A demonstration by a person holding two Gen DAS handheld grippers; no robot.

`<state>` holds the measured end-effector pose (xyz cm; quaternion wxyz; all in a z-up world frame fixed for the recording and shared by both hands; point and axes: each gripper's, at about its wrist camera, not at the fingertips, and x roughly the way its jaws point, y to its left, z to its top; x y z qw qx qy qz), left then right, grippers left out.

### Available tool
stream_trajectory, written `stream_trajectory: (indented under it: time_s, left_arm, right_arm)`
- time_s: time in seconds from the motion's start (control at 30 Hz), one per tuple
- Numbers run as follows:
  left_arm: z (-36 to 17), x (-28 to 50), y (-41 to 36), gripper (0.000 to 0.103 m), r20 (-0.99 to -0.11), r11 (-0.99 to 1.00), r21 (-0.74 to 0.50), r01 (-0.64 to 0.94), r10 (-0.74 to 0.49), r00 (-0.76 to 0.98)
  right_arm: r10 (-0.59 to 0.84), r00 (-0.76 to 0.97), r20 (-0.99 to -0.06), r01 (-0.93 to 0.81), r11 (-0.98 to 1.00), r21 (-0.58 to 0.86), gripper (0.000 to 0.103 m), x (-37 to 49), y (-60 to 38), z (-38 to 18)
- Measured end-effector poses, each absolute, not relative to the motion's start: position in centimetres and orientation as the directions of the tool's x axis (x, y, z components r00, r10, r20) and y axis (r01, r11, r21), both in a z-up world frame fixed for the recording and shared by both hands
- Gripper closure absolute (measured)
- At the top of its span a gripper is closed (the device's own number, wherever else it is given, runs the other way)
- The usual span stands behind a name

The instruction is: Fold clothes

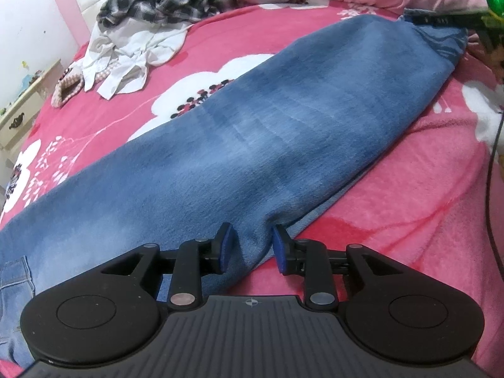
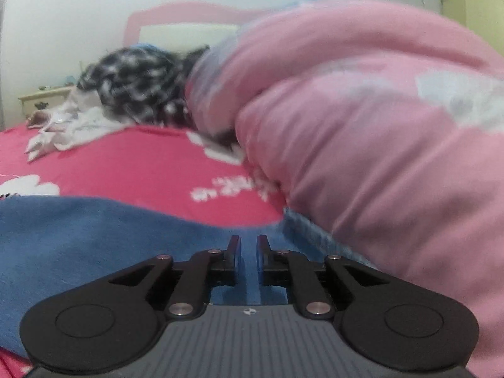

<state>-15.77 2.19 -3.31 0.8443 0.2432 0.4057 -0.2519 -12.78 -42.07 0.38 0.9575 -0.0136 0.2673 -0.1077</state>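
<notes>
My left camera shows the whole jeans (image 1: 252, 132) lying long across the pink bed (image 1: 409, 204); my left gripper (image 1: 252, 245) squeezes a pinch of their near edge. My right camera sees only denim under my right gripper (image 2: 249, 252), nearly shut and holding nothing, with the pink quilt (image 2: 378, 126) crowding its right side
</notes>
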Motion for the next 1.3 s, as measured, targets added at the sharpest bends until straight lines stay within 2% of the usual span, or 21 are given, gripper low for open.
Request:
stream_trajectory:
  time_s: [0.17,0.3,0.37,0.47,0.57,0.6,0.67,0.77,0.87,1.07,1.3]
  left_arm:
    - [-2.0,-15.8,3.9,0.072,-0.822,0.807,0.139,0.574,-0.23,0.522]
    - [-0.4,-15.7,6.8,0.068,-0.807,0.879,0.046,0.474,-0.246,0.536]
    - [0.2,-15.2,8.9,0.068,-0.806,0.923,-0.011,0.385,-0.236,0.543]
    - [1.1,-14.3,13.7,0.067,-0.798,0.978,-0.087,0.19,-0.182,0.574]
    - [1.6,-13.7,20.4,0.058,-0.787,0.982,-0.162,-0.1,-0.068,0.614]
    - [1.7,-13.5,22.9,0.054,-0.789,0.958,-0.192,-0.212,-0.022,0.614]
    - [1.6,-13.1,27.7,0.054,-0.795,0.873,-0.263,-0.41,0.045,0.605]
    - [0.9,-13.0,33.1,0.053,-0.791,0.714,-0.398,-0.576,0.05,0.609]
    - [0.1,-12.8,35.9,0.053,-0.782,0.629,-0.461,-0.626,0.046,0.622]
    - [-2.2,-11.3,37.7,0.052,-0.764,0.548,-0.551,-0.629,-0.027,0.645]
    - [-4.1,-10.8,39.9,0.051,-0.72,0.441,-0.642,-0.627,-0.066,0.691]
  right_arm:
    - [-0.162,0.852,-0.497,0.18,0.984,-0.012,0.093,-13.5,-42.0,1.8]
    - [-0.053,0.869,-0.492,0.064,0.998,0.005,0.093,-13.8,-39.7,2.8]
    - [-0.01,0.871,-0.49,0.022,1.0,0.019,0.084,-13.7,-38.5,3.0]
    - [0.053,0.859,-0.51,-0.024,0.998,0.064,0.081,-13.6,-37.2,3.2]
    - [0.131,0.831,-0.54,-0.061,0.987,0.146,0.079,-13.4,-36.4,3.6]
    - [0.157,0.82,-0.55,-0.068,0.982,0.179,0.078,-13.4,-36.3,3.7]
    - [0.192,0.803,-0.564,-0.075,0.972,0.224,0.074,-13.4,-35.9,4.0]
    - [0.203,0.787,-0.582,-0.076,0.969,0.236,0.072,-13.8,-35.4,4.2]
    - [0.208,0.777,-0.595,-0.064,0.965,0.255,0.072,-14.3,-35.2,4.4]
    - [0.256,0.732,-0.632,-0.099,0.957,0.274,0.072,-15.0,-34.7,4.2]
    - [0.273,0.69,-0.671,-0.058,0.944,0.324,0.072,-15.2,-34.4,2.9]
